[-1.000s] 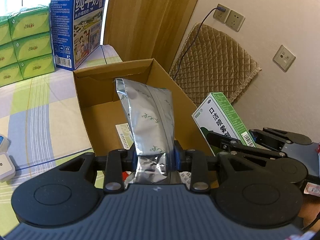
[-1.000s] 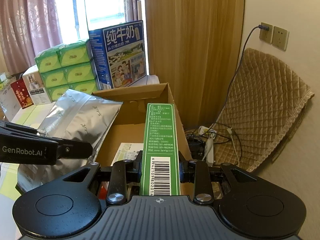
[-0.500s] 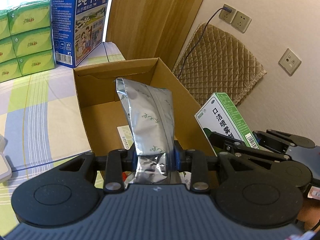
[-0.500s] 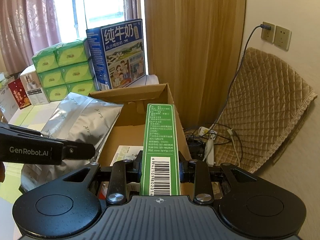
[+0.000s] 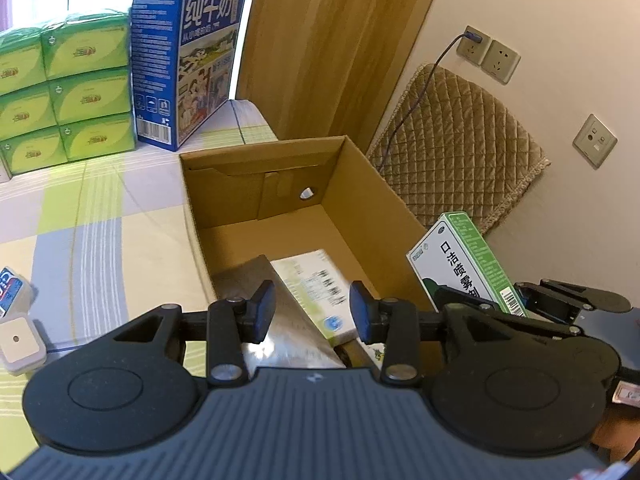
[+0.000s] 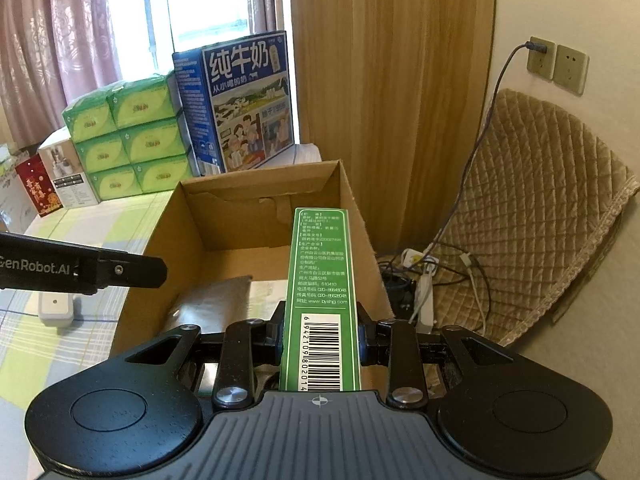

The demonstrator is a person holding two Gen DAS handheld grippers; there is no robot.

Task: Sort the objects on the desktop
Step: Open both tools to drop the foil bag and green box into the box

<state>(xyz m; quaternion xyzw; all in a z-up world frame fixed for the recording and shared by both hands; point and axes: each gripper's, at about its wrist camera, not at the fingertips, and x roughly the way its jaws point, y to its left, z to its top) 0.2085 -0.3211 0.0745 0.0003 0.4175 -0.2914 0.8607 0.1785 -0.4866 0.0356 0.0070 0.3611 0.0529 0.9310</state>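
Observation:
An open cardboard box [image 5: 372,184] [image 6: 356,208] stands on the checked tablecloth. A silver foil pouch [image 5: 280,320] [image 6: 212,304] lies flat on its floor next to a white and green packet [image 5: 316,292]. My left gripper [image 5: 312,312] hovers above the box's near end, open and empty. My right gripper [image 6: 320,340] is shut on a tall green and white carton [image 6: 322,280] [image 5: 468,260], held over the box's right wall. The left gripper's side [image 6: 80,268] shows in the right wrist view.
Stacked green tissue packs [image 5: 64,92] [image 6: 132,136] and a blue milk carton [image 5: 188,60] [image 6: 240,100] stand behind the box. A white plug adapter [image 5: 20,344] and a small blue-red item [image 5: 10,288] lie at the left. A quilted chair [image 6: 540,208] and power strip [image 6: 424,288] sit right.
My left gripper has opened and let go of the silver pouch, which has dropped flat into the box. The right gripper keeps its hold on the green carton.

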